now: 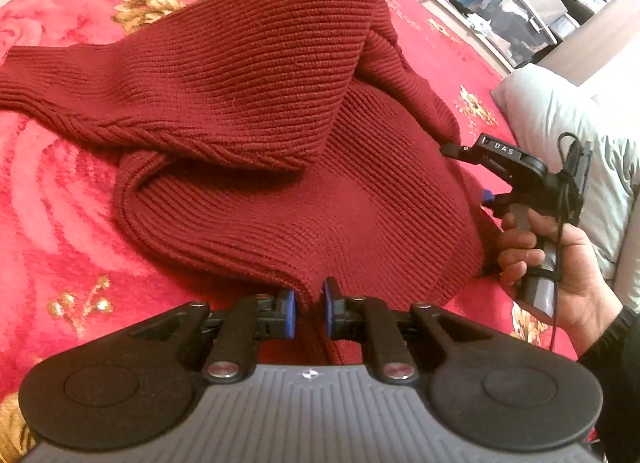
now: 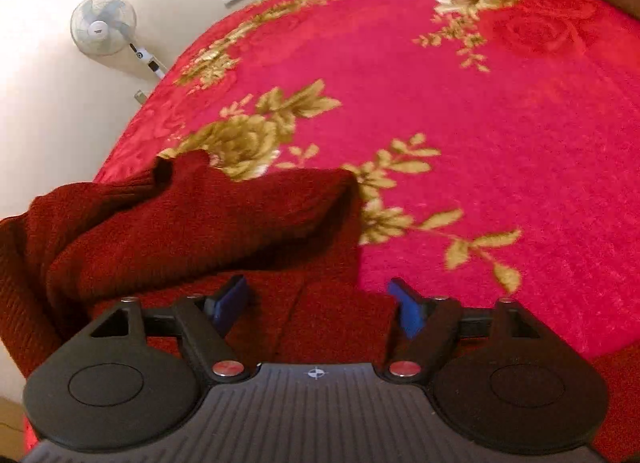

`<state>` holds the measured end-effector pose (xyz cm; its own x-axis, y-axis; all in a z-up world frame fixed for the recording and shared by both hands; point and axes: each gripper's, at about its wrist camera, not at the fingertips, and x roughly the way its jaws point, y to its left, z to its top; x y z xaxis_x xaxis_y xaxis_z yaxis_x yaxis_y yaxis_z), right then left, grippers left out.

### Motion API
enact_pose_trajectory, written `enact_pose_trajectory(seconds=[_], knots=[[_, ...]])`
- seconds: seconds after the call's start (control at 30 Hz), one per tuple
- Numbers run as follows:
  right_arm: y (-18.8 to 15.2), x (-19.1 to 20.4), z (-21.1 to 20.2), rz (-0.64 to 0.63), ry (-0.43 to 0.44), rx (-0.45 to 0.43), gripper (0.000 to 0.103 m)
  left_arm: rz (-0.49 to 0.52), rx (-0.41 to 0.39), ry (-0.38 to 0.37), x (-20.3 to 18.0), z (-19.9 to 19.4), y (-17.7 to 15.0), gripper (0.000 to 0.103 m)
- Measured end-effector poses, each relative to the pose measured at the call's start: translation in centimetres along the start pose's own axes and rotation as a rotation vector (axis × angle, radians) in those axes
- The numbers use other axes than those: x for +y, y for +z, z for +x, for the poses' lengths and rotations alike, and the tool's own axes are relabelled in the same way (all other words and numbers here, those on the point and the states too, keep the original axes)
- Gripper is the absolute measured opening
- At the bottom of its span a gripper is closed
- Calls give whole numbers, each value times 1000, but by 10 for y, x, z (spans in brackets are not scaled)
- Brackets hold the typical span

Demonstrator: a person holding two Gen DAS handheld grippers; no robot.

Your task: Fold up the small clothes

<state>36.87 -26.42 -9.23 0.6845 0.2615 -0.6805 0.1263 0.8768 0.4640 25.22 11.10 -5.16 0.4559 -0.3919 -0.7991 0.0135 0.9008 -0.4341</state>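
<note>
Left tool (image 1: 308,309) pinches the dark red ribbed knit sweater's (image 1: 256,103) hem; right tool (image 2: 318,309) gapes empty over its edge — next, clamp and fold across the red floral bed (image 2: 500,123).

Left claw (image 1: 308,311) pinched nearly shut, right claw (image 2: 316,307) spread apart, both angled downward

Warm, fairly bright indoor light saturates the red bedspread (image 2: 480,123), the right wrist view is softly motion-blurred, and fisheye curvature bends both views with dark corners.
</note>
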Motion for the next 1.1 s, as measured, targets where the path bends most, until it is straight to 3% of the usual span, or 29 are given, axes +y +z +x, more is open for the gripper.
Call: enact_pose_trajectory(seconds=[0.03, 0.07, 0.23, 0.37, 0.47, 0.53, 0.67, 0.77, 0.97, 1.03, 1.1], knots=[[4, 8, -2, -16, 15, -1, 48, 2, -1, 3, -1, 1, 0, 14], [0, 14, -6, -41, 22, 1, 32, 4, -5, 8, -2, 2, 0, 14], [-5, 32, -37, -136, 30, -60, 22, 36, -51, 34, -8, 0, 1, 12], [20, 40, -98, -130, 111, -161, 18, 106, -162, 20, -15, -20, 0, 10], [27, 58, -161, -202, 130, -250, 18, 125, -274, -57, -12, -50, 0, 10], [28, 59, -210, -185, 122, -314, 18, 129, -322, -132, -9, -70, -3, 10], [2, 49, -299, -226, 68, -439, 18, 184, -389, -291, -6, -114, -19, 10], [-43, 38, -339, -283, 40, -440, 19, 226, -354, -353, 0, -143, -41, 10], [-148, 8, -333, -482, 88, -141, 25, 419, -107, -229, 24, -141, -93, 10], [-167, -5, -335, -506, 63, -142, 26, 474, -56, -251, 30, -136, -100, 10], [-165, -25, -335, -446, 50, -171, 35, 491, -40, -261, 31, -135, -105, 10]])
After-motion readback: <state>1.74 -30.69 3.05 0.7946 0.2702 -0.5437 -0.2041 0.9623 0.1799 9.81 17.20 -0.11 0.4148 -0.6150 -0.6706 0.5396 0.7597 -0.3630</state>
